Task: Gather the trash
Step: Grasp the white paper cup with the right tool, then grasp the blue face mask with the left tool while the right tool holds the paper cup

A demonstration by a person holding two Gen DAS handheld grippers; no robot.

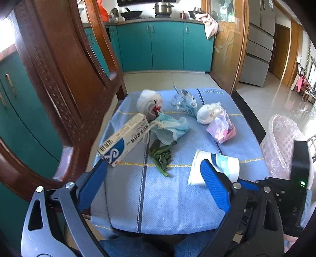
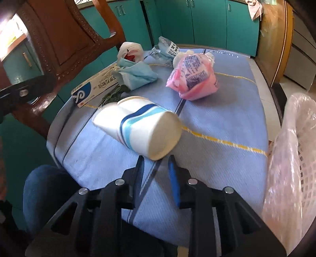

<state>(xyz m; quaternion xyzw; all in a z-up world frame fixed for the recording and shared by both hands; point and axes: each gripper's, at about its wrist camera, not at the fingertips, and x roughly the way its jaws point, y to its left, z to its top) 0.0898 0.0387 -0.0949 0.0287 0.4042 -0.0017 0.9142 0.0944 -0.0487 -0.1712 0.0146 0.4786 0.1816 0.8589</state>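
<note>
Trash on blue cloth (image 1: 167, 197), paper cup (image 2: 142, 126) tipped over, lined basket (image 2: 296, 158) beside, left gripper (image 1: 154, 172) spread, right gripper (image 2: 156, 164) slightly parted.

Behind your work surface you have a carved wooden chair (image 1: 65, 83) standing at the left, its back rising high. Past it runs a row of teal cabinets (image 1: 165, 45), with a steel pot (image 1: 162, 8) and a dark wok (image 1: 131, 14) on top (a pink cloth (image 1: 210, 25) hangs at the right end). A grey refrigerator (image 1: 258, 43) stands further right on the pale tiled floor (image 1: 280, 100).
</note>
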